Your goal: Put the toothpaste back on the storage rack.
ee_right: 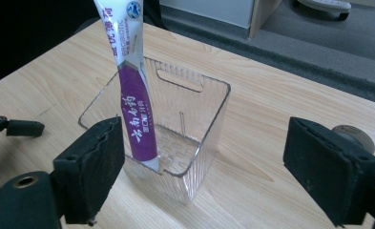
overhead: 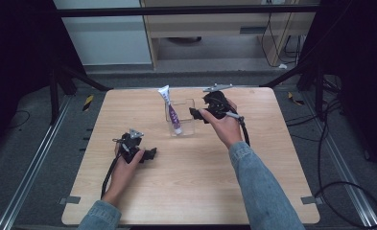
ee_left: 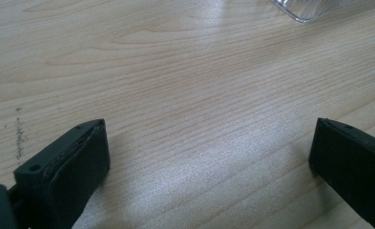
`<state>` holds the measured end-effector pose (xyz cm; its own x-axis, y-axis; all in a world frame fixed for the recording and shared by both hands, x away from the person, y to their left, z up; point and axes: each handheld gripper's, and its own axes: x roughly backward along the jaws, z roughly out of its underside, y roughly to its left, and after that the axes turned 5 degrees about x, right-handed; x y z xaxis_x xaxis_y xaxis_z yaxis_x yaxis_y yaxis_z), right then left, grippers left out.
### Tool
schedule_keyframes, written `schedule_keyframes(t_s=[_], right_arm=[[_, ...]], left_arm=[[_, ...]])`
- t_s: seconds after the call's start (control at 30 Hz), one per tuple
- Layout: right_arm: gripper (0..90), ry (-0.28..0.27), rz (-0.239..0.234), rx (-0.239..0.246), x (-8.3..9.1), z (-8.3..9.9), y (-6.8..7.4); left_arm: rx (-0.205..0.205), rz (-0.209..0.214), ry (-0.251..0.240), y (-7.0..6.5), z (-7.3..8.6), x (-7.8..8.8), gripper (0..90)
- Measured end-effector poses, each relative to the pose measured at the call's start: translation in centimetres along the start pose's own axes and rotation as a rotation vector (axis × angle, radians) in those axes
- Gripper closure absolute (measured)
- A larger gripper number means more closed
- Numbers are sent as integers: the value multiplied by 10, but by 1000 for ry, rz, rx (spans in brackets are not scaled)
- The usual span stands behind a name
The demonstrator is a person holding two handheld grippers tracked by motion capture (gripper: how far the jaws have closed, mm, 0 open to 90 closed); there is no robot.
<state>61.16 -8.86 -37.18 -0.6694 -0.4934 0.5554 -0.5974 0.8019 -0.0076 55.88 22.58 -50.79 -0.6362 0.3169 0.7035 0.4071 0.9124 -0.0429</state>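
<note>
Nearest, left gripper [overhead: 150,154] rests idle on the table [overhead: 200,191], jaws wide and empty; farther off, right gripper [overhead: 195,114], jaws wide and empty beside the clear bin [overhead: 188,125], apparently releasing the toothpaste tube [overhead: 172,112] leaning upright inside.

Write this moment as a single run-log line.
tube: standing tilted in clear bin | right tongs: open, beside bin, not touching tube | left tongs: open over bare table

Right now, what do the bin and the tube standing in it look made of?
Bin: clear, hard, glossy plastic by its look; ribbed walls show the table through, with a cut-out handle slot.
Tube: probably soft laminated plastic, smooth printed white-and-purple skin, flattened at its upper end.
</note>
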Motion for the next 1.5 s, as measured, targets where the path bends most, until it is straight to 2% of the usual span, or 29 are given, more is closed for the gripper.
schedule_keyframes(t_s=[0.23, 0.27, 0.77, 1.03, 1.5], right_arm=[[117, 17, 10, 20, 6, 6, -6], [120, 32, 26, 25, 7, 10, -11], [106, 64, 58, -7, 22, 43, -28], [104, 66, 78, -36, 34, 67, -37], [103, 69, 95, -30, 48, 89, -44]], left_arm=[[-2, 1, 0, 0, 0, 0, 0], [-2, 1, 0, 0, 0, 0, 0], [-1, 1, 0, 0, 0, 0, 0], [0, 1, -1, 0, 0, 0, 0], [-1, 1, 0, 0, 0, 0, 0]])
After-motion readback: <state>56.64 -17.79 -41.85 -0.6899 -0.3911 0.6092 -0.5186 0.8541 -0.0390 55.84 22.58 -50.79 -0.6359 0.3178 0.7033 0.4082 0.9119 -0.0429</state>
